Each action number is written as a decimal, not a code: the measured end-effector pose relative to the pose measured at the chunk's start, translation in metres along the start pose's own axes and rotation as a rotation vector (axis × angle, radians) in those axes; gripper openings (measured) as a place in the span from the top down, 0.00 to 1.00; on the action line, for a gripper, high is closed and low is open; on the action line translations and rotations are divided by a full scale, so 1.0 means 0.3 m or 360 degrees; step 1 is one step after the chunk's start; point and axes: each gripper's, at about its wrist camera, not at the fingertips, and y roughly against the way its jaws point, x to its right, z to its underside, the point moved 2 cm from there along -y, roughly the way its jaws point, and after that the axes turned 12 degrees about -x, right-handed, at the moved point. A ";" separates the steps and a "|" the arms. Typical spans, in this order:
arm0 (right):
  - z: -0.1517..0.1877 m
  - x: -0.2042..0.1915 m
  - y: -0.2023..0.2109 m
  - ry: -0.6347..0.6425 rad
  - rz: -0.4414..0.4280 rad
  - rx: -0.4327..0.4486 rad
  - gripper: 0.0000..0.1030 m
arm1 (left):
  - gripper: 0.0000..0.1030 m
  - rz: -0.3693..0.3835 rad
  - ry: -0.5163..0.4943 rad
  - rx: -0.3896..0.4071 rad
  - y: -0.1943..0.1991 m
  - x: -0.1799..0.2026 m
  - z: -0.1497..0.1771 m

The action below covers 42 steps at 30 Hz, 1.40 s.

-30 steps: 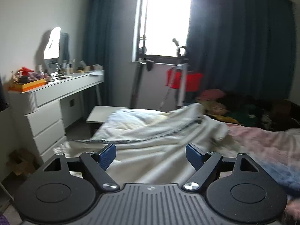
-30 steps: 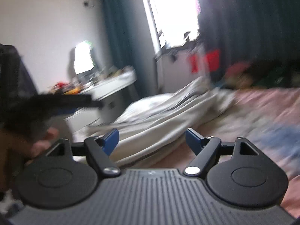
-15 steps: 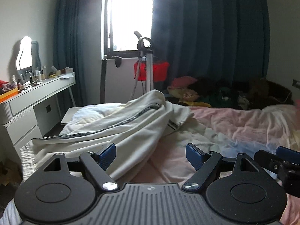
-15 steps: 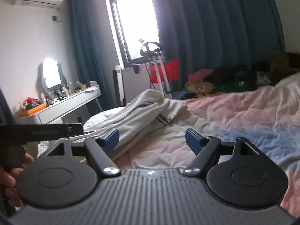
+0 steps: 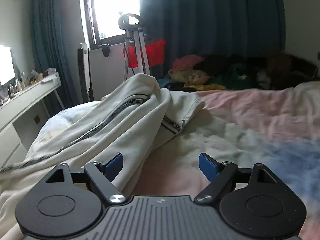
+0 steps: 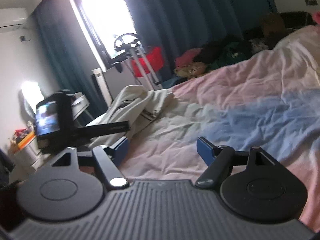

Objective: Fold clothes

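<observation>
A cream-white garment (image 5: 112,124) lies heaped and rumpled along the left edge of a bed (image 5: 250,116) covered in pink and blue bedding, while a person aims two handheld grippers over it. The left gripper (image 5: 160,165) hovers with its jaws spread wide and empty, its left blue pad just at the near hem of the cloth. The right gripper (image 6: 162,150) is likewise released, holding nothing, over bare bedding well to the right of the garment. The piece is bunched rather than flat, a dark stripe running along a raised fold and a striped cuff or hem showing at its right side; it is not folded. Any fold would likely go best if an edge or corner were pinched cleanly, one layer only, and the cloth drawn out flat on the bedding before creasing. A pile of other clothes (image 5: 230,72) lies at the far side.
</observation>
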 end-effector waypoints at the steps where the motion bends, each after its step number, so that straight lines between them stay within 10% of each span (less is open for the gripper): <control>1: -0.004 0.012 -0.026 -0.0001 0.0023 0.0004 0.32 | 0.18 -0.0028 -0.0045 0.0015 -0.063 0.029 -0.023; 6: 0.008 0.093 -0.159 -0.0072 0.0078 -0.0091 0.62 | 0.19 -0.0180 -0.0271 0.0088 -0.351 0.165 -0.163; 15: 0.030 0.190 -0.335 -0.0136 0.0112 -0.0193 0.66 | 0.41 -0.0586 -0.0400 0.0043 -0.776 0.216 -0.380; 18: 0.027 0.206 -0.352 -0.0160 0.0109 -0.0193 0.66 | 0.89 -0.0618 -0.0378 0.0018 -0.827 0.168 -0.419; 29: 0.024 0.194 -0.270 -0.0154 0.0137 -0.0088 0.66 | 0.98 -0.0098 -0.0212 0.0325 -0.175 0.000 -0.327; 36: 0.041 0.160 -0.178 -0.0257 -0.0055 -0.0084 0.66 | 0.98 0.0274 -0.0068 0.0372 0.322 -0.137 0.017; 42: 0.055 0.132 -0.099 -0.0346 -0.0220 -0.0083 0.65 | 0.98 0.0431 0.0118 0.0201 0.446 -0.264 0.327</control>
